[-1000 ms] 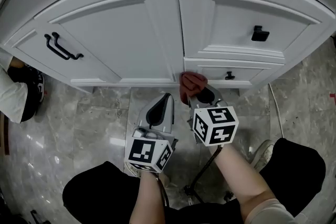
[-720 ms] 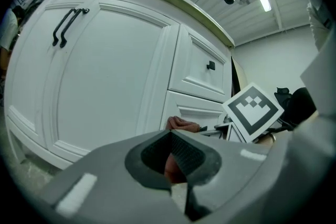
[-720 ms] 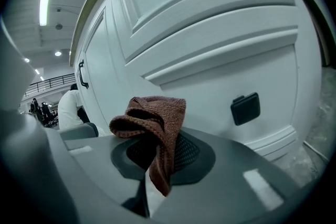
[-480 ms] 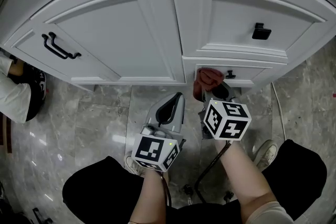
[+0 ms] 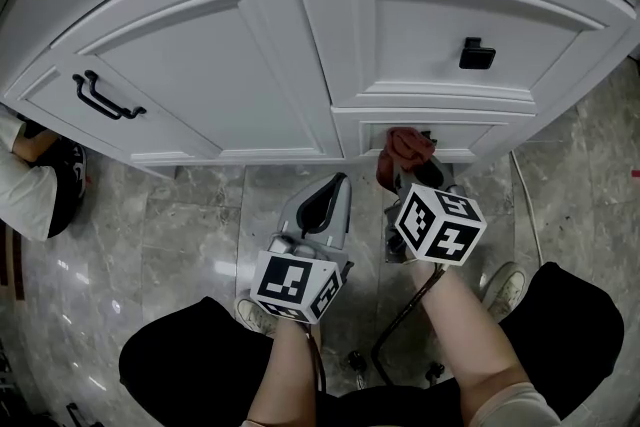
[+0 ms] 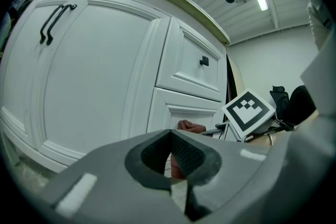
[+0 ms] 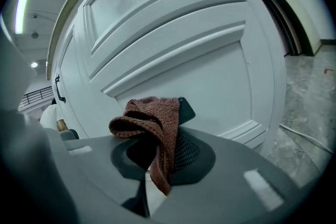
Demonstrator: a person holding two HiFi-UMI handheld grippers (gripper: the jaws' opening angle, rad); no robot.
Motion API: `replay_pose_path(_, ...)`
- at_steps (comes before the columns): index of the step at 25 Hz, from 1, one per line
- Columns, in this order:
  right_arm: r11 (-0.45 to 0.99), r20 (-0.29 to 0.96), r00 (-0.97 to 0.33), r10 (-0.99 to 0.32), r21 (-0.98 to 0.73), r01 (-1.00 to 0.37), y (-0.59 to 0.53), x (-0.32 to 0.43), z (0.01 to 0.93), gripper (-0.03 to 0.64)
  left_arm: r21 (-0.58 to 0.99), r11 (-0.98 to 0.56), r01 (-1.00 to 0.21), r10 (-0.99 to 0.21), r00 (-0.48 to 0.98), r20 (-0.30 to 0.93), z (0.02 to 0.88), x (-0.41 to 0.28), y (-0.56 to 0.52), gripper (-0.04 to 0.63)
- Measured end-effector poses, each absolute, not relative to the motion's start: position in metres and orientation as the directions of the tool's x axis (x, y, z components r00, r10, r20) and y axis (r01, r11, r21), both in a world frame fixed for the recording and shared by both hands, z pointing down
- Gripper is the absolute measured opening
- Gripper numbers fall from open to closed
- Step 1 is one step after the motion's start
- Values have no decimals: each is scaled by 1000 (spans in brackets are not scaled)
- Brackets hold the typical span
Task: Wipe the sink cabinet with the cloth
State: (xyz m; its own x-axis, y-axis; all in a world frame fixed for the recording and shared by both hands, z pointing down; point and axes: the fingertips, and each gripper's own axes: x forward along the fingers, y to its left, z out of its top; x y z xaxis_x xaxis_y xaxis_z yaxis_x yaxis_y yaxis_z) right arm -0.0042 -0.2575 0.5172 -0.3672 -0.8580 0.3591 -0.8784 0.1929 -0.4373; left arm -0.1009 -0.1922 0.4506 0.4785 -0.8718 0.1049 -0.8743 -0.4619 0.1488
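Note:
The white sink cabinet [image 5: 210,65] curves across the top of the head view, with a door on the left and two drawers on the right. My right gripper [image 5: 408,165] is shut on a reddish-brown cloth [image 5: 405,146] and presses it against the lower drawer front [image 5: 470,137], beside that drawer's small black knob. In the right gripper view the cloth [image 7: 152,128] hangs bunched between the jaws, up against the white panel [image 7: 199,71]. My left gripper [image 5: 326,203] hovers over the floor below the door, shut and holding nothing.
A black double-bar handle [image 5: 100,98] sits on the left door and a square black knob [image 5: 476,53] on the upper drawer. Grey marble floor [image 5: 170,225] lies below. A person's shoe and sleeve [image 5: 40,170] show at the far left, and a thin cable [image 5: 527,215] runs along the right.
My right gripper has slid the cloth to the right, from the seam beside the door onto the lower drawer front. The left gripper has drifted slightly right too.

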Motion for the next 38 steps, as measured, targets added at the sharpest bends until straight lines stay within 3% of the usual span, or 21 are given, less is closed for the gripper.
replay_pose_path(9, 223, 361, -380, -852, -405, -887, -241, 13, 509, 83, 149, -503, -851, -849, 519, 97, 448, -73, -195, 0)
replay_pose_path(15, 173, 310, -295, -904, -367, -914, -235, 38, 499, 83, 145, -528, -837, -834, 543, 98, 447, -56, -197, 0)
replay_pose_path(27, 81, 351, -210, -913, -349, -934, -246, 63, 511, 80, 149, -527, -836, -833, 544, 103, 451, -51, -202, 0)
replay_pose_path(38, 123, 332, -257, -907, -376, -919, -261, 75, 503, 81, 143, -542, -828, -823, 557, 112, 453, -38, -207, 0)
